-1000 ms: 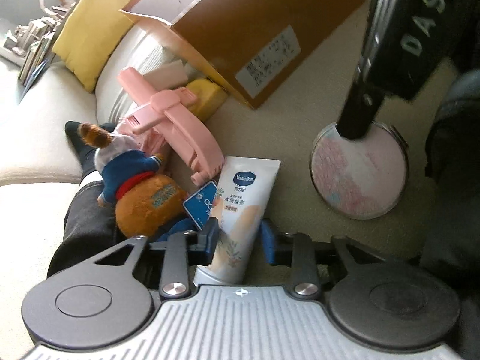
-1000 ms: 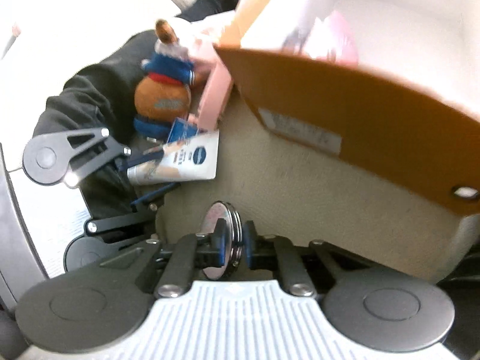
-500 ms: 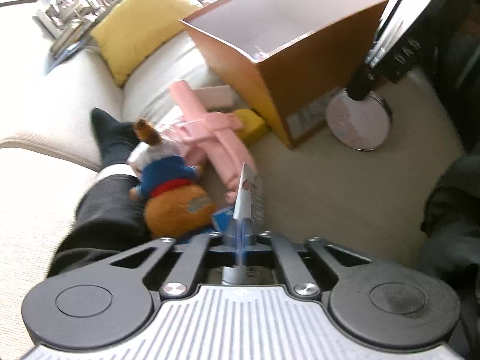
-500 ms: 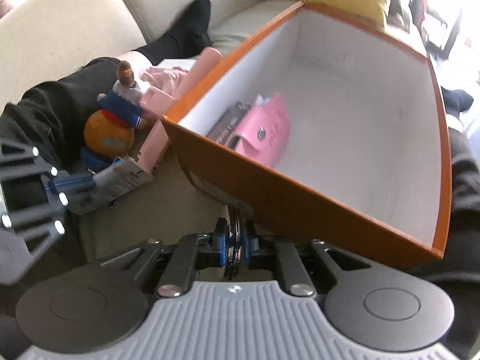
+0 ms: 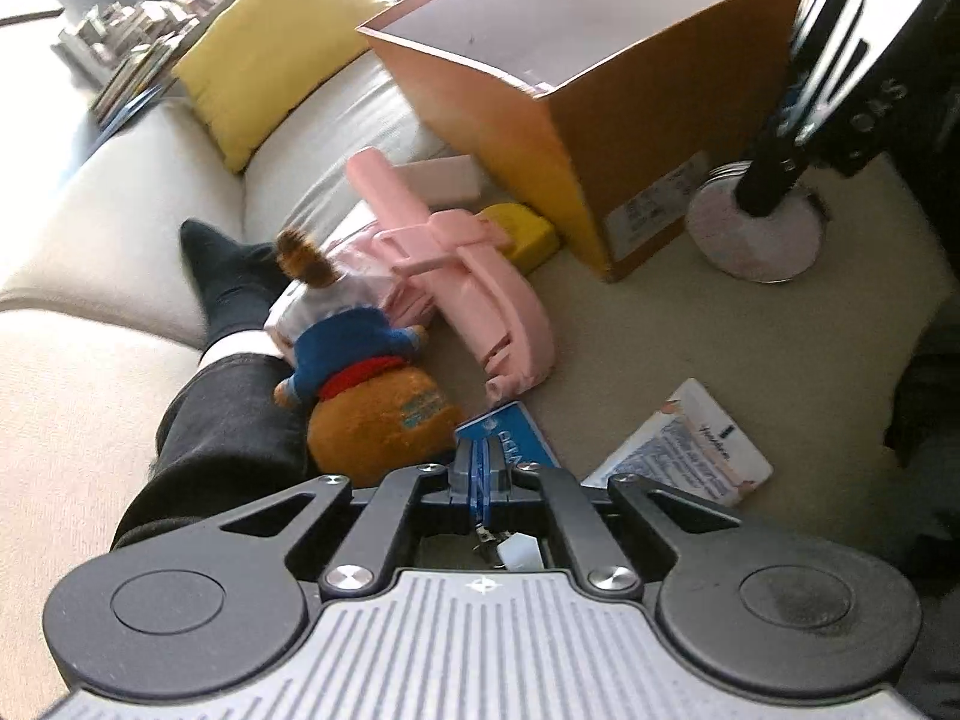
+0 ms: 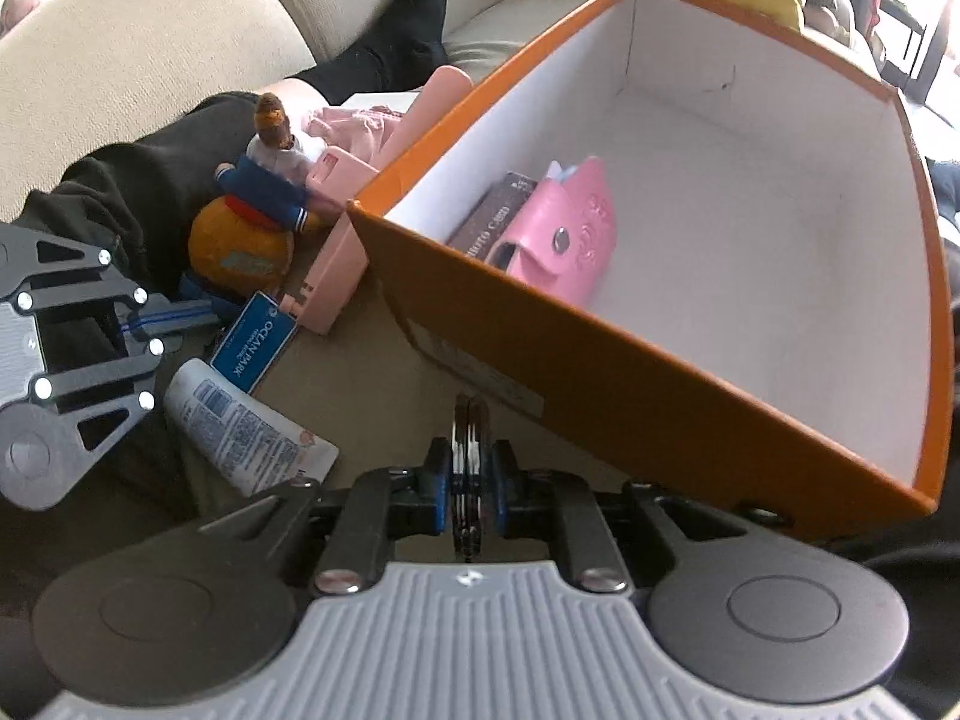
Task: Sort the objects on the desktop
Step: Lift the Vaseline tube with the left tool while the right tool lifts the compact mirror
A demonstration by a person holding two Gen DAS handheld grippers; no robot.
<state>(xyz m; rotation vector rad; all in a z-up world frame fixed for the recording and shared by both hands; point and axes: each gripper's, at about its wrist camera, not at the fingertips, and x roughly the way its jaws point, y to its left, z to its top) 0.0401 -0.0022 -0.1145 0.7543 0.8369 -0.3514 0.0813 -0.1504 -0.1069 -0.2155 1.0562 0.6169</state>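
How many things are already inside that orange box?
2 visible: a pink snap case and a brown box beside it, both against the orange box's near wall. That wall may hide more.

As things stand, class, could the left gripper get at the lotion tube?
Probably yes: the lotion tube lies uncovered on the cushion just beside the left gripper. Its fingers are shut, though, so they must open first.

Left tongs closed; right tongs opening.
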